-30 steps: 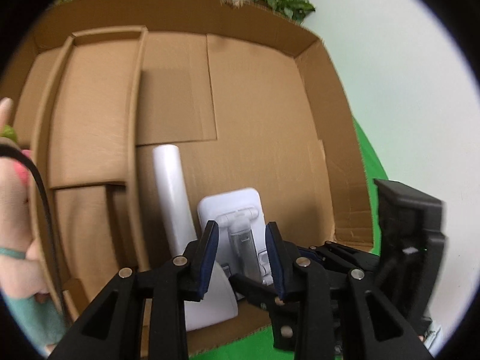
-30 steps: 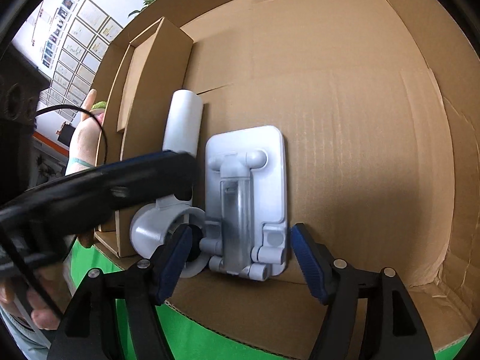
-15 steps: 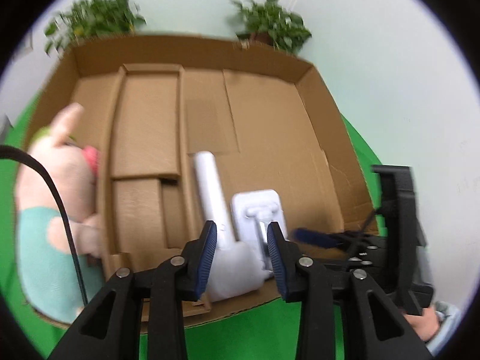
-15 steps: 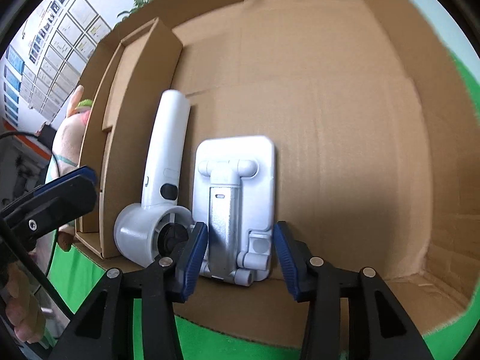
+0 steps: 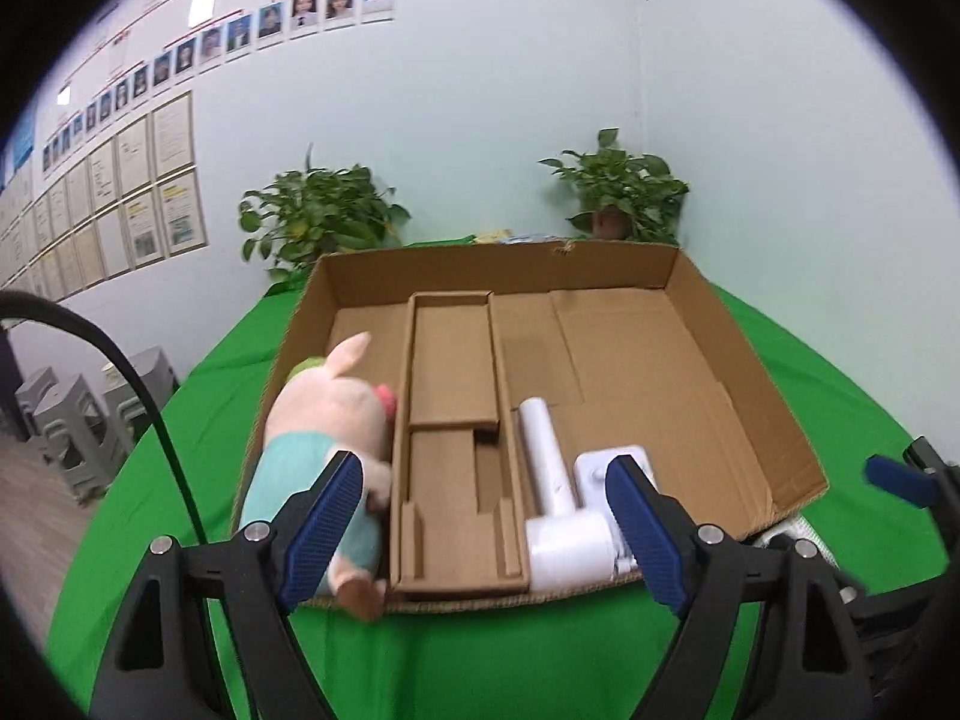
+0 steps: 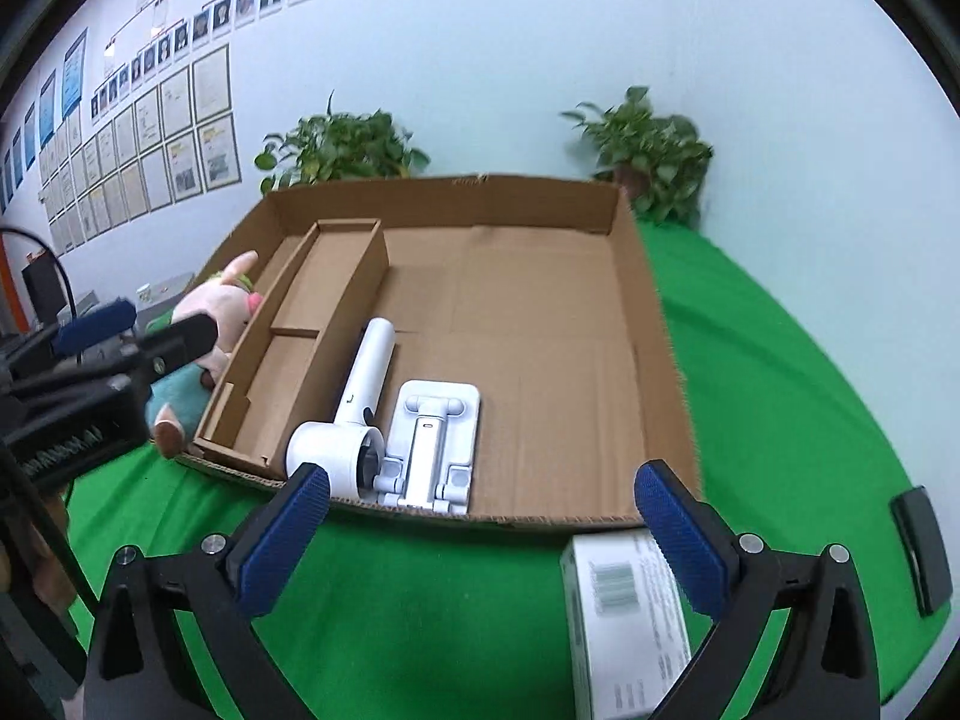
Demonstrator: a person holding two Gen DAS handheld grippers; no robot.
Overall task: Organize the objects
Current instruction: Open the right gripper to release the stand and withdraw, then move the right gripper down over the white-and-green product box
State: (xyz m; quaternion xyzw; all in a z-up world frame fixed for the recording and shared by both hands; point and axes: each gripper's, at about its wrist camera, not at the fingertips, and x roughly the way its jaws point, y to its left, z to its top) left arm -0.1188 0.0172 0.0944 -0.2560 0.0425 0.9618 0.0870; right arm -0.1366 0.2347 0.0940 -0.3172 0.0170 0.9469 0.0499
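A shallow cardboard box (image 5: 750,360) (image 6: 654,324) lies on the green table. Inside it, near the front wall, a white hair dryer (image 5: 552,480) (image 6: 360,402) rests beside a white folding stand (image 5: 600,468) (image 6: 432,438). A cardboard divider insert (image 5: 450,420) (image 6: 312,330) stands left of them, and a pink plush pig (image 5: 324,438) (image 6: 204,324) lies in the box's left strip. My left gripper (image 5: 483,528) hovers in front of the box, its jaws opening with nothing between them. My right gripper (image 6: 480,546) hangs over the table before the box, jaws opening wide and empty.
A white carton with a barcode (image 6: 624,618) lies on the green cloth just in front of the box. A black flat object (image 6: 918,546) sits at the right edge. Two potted plants (image 5: 318,216) (image 5: 618,186) stand behind the box against the wall.
Both grippers have pulled back and up out of the box and spread their jaws. The stand and hair dryer stay where they lay inside the box.
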